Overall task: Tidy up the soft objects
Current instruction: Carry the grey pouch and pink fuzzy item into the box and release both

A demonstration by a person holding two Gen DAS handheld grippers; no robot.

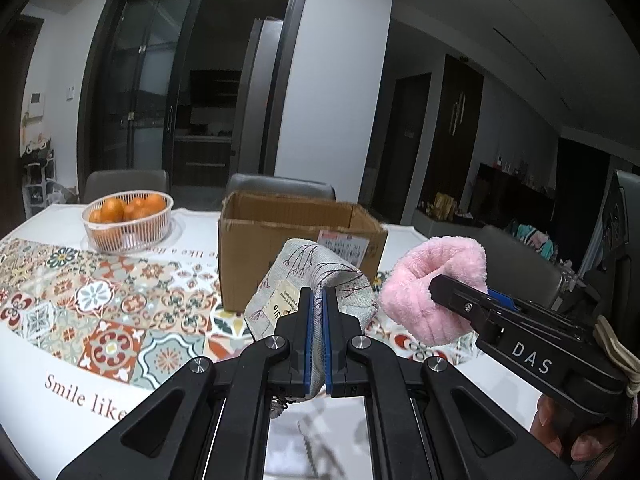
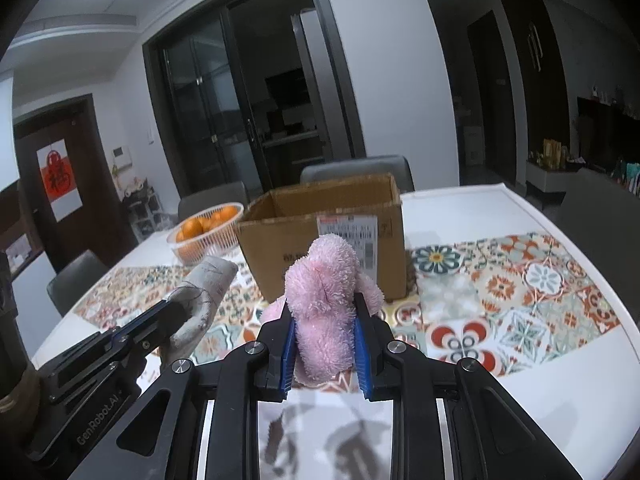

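Observation:
My left gripper [image 1: 319, 300] is shut on a grey printed fabric pouch [image 1: 320, 276] and holds it above the table, in front of the open cardboard box [image 1: 296, 248]. My right gripper [image 2: 323, 310] is shut on a fluffy pink soft piece [image 2: 326, 296], also held above the table short of the box [image 2: 320, 232]. In the left wrist view the right gripper [image 1: 436, 284] with the pink piece [image 1: 432, 280] is to the right of the pouch. In the right wrist view the left gripper [image 2: 172, 308] with the pouch [image 2: 204, 296] is at the left.
A white basket of oranges [image 1: 128, 216] stands at the back left of the table, left of the box. The table has a patterned tile runner [image 1: 80, 304]. Grey chairs [image 1: 280, 188] stand behind the table.

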